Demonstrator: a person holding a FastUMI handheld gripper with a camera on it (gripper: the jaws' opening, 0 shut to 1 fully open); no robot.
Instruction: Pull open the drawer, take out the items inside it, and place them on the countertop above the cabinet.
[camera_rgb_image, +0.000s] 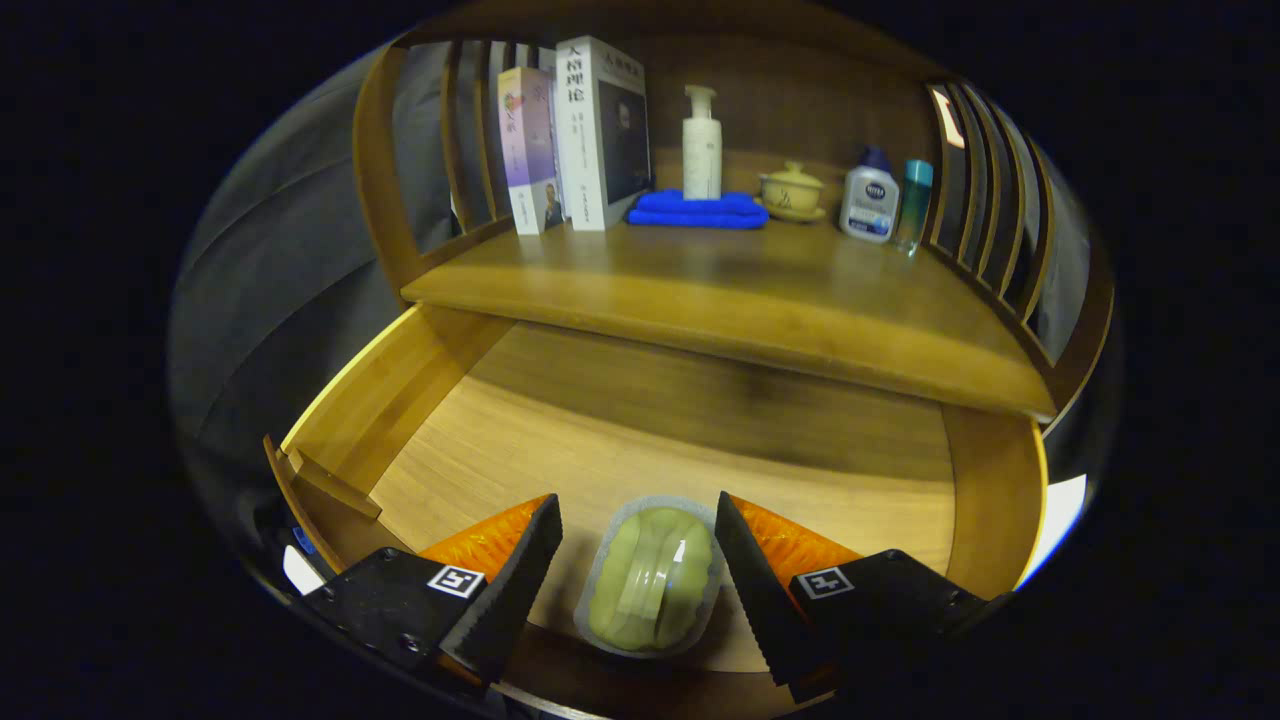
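One green packet (652, 578) lies on the floor of the pulled-out drawer (690, 430), between your gripper (640, 560) jaws, which stand spread and released, neither pressing it. On the bench (760, 290) above: two books (575, 135), three bottles (702, 140), one lidded cup (791, 190), one folded blue cloth (697, 209).

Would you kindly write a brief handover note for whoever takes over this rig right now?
Tool: open, fingers either side of the green packaged item, not pressing on it.
Drawer: already pulled open; the packaged item lies on its floor near the front, the one item seen inside.
Countertop: carries books, a blue cloth, a pump bottle, a lidded cup and two small bottles at the back; the front part is bare.
Left: close on the item, lift it, set it on the countertop.
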